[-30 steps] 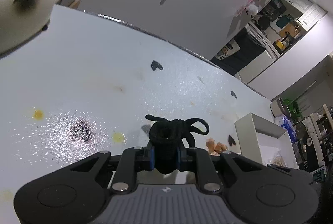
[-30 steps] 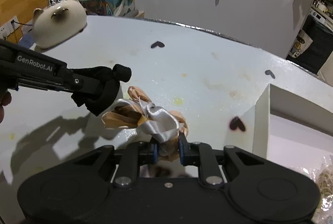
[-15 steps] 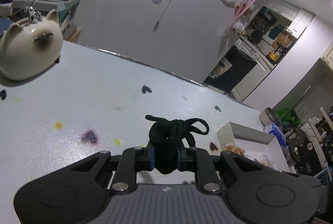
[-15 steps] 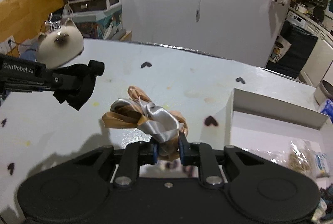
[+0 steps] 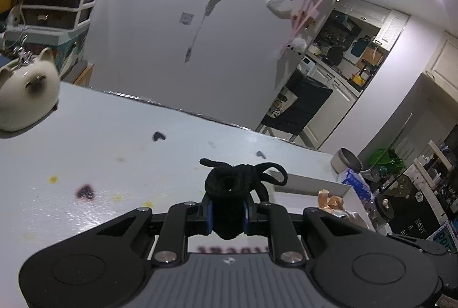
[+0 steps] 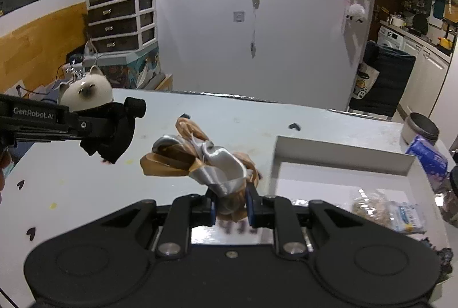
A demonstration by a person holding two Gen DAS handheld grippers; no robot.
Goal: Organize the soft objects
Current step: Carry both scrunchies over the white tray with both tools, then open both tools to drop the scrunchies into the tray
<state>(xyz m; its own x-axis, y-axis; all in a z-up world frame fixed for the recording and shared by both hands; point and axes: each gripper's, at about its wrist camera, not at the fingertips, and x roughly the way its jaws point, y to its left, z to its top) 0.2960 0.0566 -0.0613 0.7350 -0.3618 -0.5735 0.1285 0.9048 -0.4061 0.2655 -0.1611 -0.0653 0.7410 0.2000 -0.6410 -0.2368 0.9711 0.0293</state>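
A: Right gripper (image 6: 230, 206) jaws clamped on satin scrunchie (image 6: 217, 173), left gripper (image 5: 226, 217) on black scrunchie (image 5: 233, 185). Both lifted higher off worktop (image 6: 86, 193) than before.
B: White box (image 6: 340, 156) now closer ahead. Drop-off likely next.

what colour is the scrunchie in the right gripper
Tan-brown and shiny silver satin scrunchie, clearest in the right wrist view.

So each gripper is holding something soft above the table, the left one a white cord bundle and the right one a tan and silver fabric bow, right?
Not quite: the cord bundle in the left gripper is black, as the left wrist view shows. The right gripper does hold the tan and silver bow.
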